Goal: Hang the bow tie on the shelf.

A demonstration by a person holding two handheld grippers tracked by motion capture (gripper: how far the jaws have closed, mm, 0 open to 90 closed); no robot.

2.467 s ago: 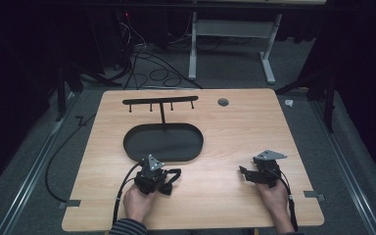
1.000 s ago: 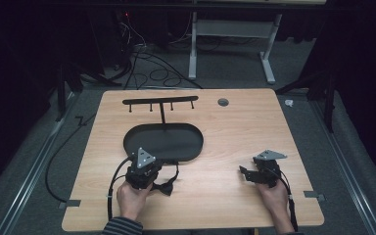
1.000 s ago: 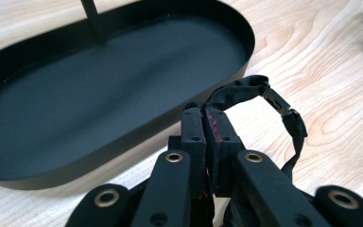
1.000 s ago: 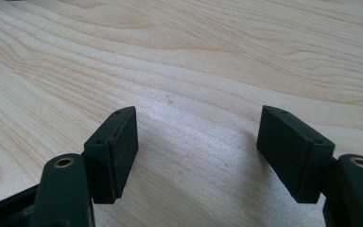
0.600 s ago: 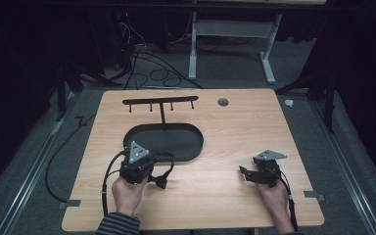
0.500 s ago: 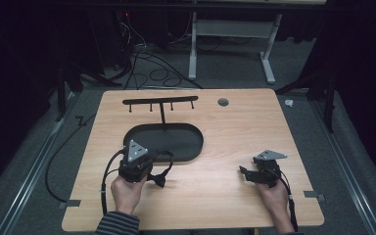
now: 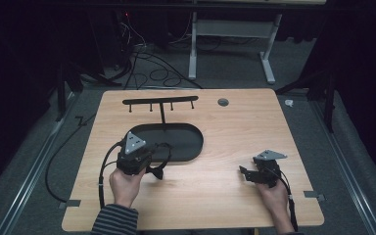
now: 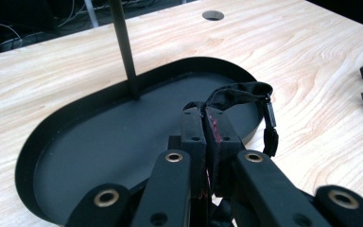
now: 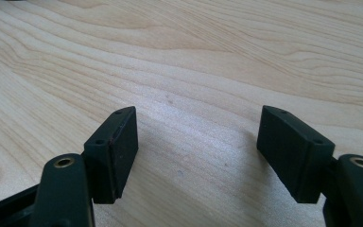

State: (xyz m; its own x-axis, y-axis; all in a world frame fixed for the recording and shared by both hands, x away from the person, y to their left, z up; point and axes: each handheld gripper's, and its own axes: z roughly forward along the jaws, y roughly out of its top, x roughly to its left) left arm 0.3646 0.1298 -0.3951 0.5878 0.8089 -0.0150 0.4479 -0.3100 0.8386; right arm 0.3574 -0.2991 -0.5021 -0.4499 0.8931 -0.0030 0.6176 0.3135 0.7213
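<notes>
L gripper is up over the near-left part of the table, jaws pressed together on a black strap — thin band w/ a small buckle or clasp hanging off its end. In the left gripper view the strap loops out from the pinch to the right and droops down, free end dangling just past the right rim of the black oval tray. From the high view the same strap hangs off the L gripper, right at the tray's near edge, toward the table's front-left.

Handling call: light and floppy, no stiffness — it'll swing and sag wherever it's carried. Clasp looks like the only hard bit, so it'll likely lead the swing. Grip sits near one end of the band; fabric seems grippy enough, not much slip risk. Best hold is flat on the band, close to the clasp if control's needed.

T-shaped hanger post stands at the tray's far side, pegs bare.

R gripper rests by the front-right corner, jaws spread wide, nothing btwn them — bare wood under in the right gripper view.
</notes>
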